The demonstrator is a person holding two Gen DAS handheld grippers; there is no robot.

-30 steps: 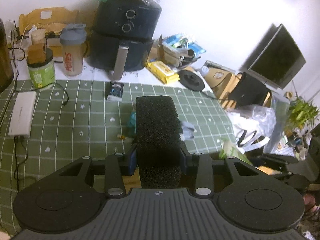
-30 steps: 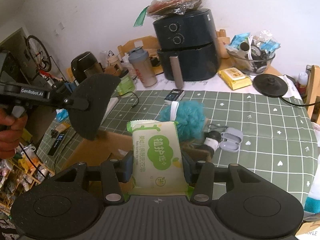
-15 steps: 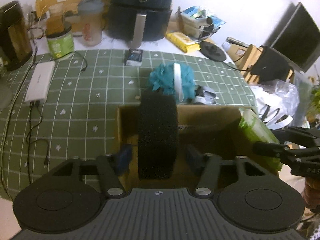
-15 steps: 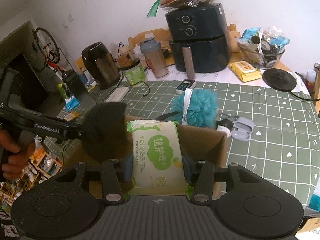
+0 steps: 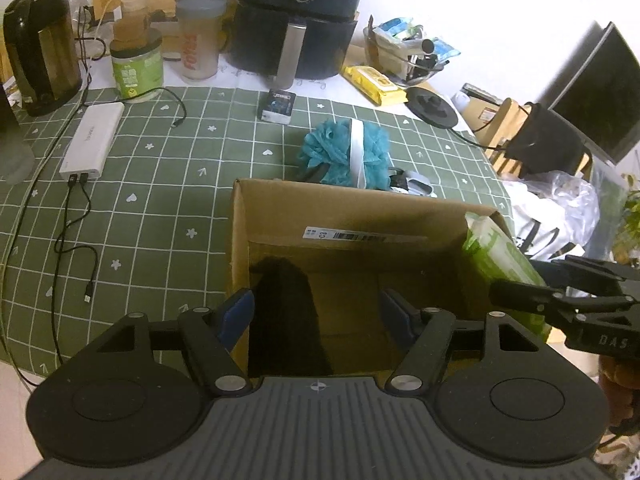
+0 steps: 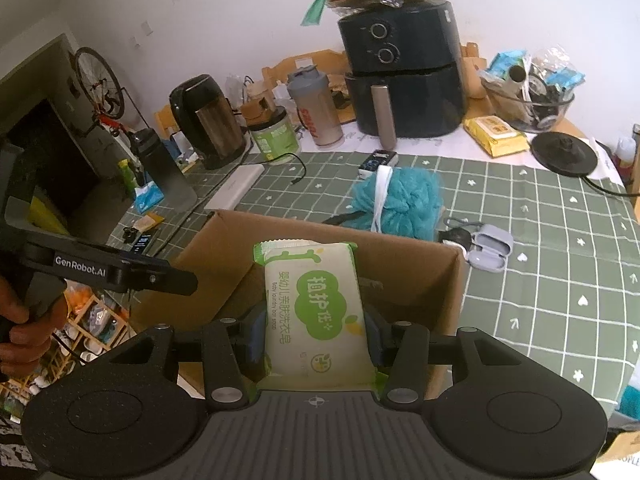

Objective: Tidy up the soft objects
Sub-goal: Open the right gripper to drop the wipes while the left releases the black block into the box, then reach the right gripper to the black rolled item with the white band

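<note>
My left gripper (image 5: 318,306) is open above the open cardboard box (image 5: 240,240). The black sponge (image 5: 286,312) lies loose inside the box against its left wall. My right gripper (image 6: 316,330) is shut on a green and white soap pack (image 6: 316,312) and holds it over the box's (image 6: 450,280) near edge. The pack also shows at the box's right corner in the left wrist view (image 5: 496,248). A teal bath pouf (image 5: 346,152) with a white strap lies on the table behind the box; it also shows in the right wrist view (image 6: 404,200).
On the green checked tablecloth (image 5: 160,208): a white power bank (image 5: 92,140) with cables, a small dark carton (image 5: 278,106), a grey case (image 6: 490,248). An air fryer (image 5: 298,20), shaker bottle (image 5: 200,36), green jar (image 5: 136,66) and kettle (image 5: 40,48) stand at the back.
My left gripper moved over the box, opened and let the black sponge drop inside. My right gripper carried the soap pack over the box's edge.
</note>
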